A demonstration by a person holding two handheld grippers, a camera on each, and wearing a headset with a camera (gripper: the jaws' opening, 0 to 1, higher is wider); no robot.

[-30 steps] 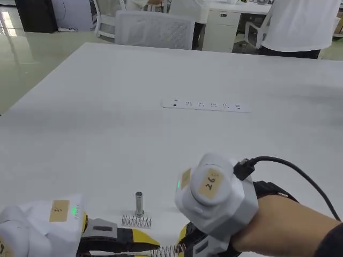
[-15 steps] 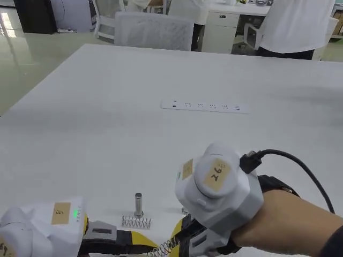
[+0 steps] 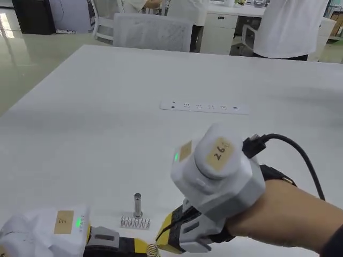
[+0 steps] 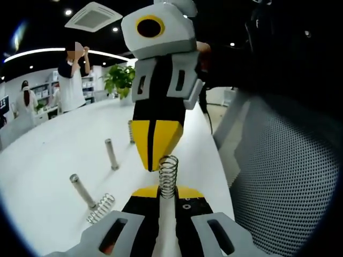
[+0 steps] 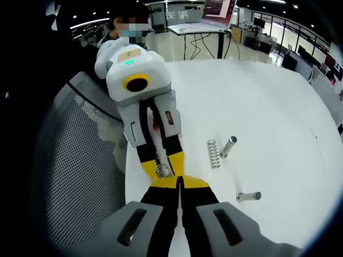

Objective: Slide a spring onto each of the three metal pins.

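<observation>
Left gripper (image 4: 167, 194) is clamped on a spring (image 4: 168, 175) that pokes out past its tips, low over the near edge of the worktop (image 3: 107, 107). I judge I hold it end-out so my right gripper (image 5: 179, 184), jaws pressed together, can meet it nose to nose. Both hands sit low, pointing at each other, with an upright pin (image 3: 137, 205) and a loose spring (image 3: 135, 222) just beside

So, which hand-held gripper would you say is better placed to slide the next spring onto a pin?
Probably the left hand-held gripper: it holds a spring in its jaws, with a bare pin standing ahead. The right hand-held gripper looks shut and empty.
</observation>
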